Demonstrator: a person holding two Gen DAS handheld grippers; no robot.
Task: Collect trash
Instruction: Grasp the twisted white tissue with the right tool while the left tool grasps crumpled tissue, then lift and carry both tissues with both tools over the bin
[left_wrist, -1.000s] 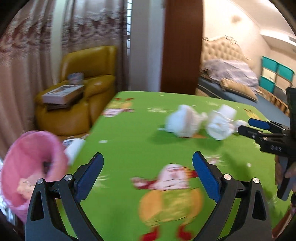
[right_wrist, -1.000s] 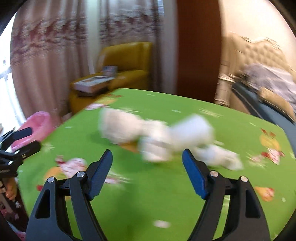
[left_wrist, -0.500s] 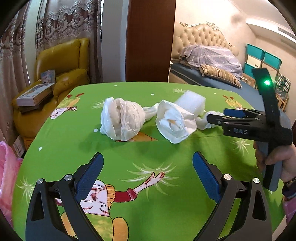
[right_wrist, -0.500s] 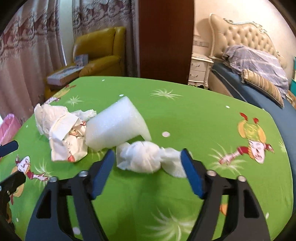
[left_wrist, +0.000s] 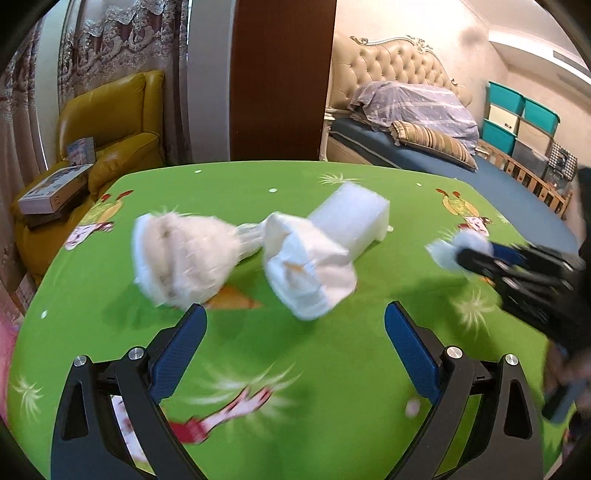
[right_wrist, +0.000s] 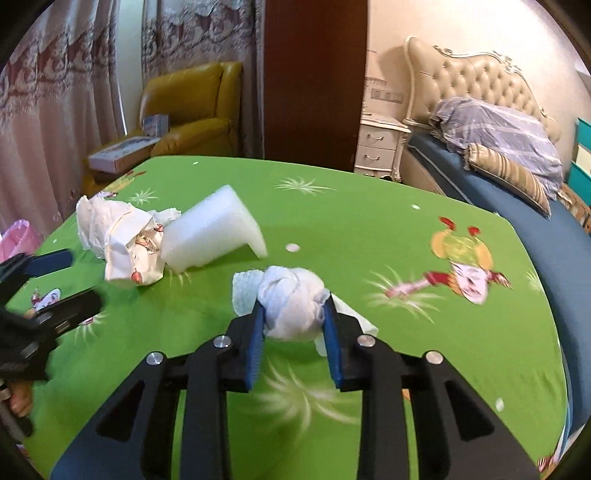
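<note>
Just changed: the right gripper has just been closing, and its blue pads now press on both sides of the knotted tissue wad; a second ago the same jaws stood wide with nothing between them.
What that means: first piece of trash looks secured, by my reading; lifting it and carrying it to a bin is the step left for this piece.
Right gripper state: narrowed to the wad's width, clamped on it, the wad bulging slightly above the pads.
Left gripper state: the left gripper is wide open and empty, its pads well apart over bare green surface.
Left gripper change: it has swung across the surface towards the pile, which now lies just ahead of its tips.
Trash ahead of left gripper: crumpled plastic bag ahead of its left finger, crumpled paper ahead between the fingers, white foam block beyond the paper and touching it.
Trash seen from right gripper: foam block and paper lie ahead and to its left, apart from the held wad.
Bin: a pink lined bin shows far to the left of the right gripper, past the surface edge.
Hand pose: both grippers tilt downward toward the surface; a hand grips the left tool's handle at the right view's left edge.
Risk: the wad's loose tail may drag on the cloth when lifted.
</note>
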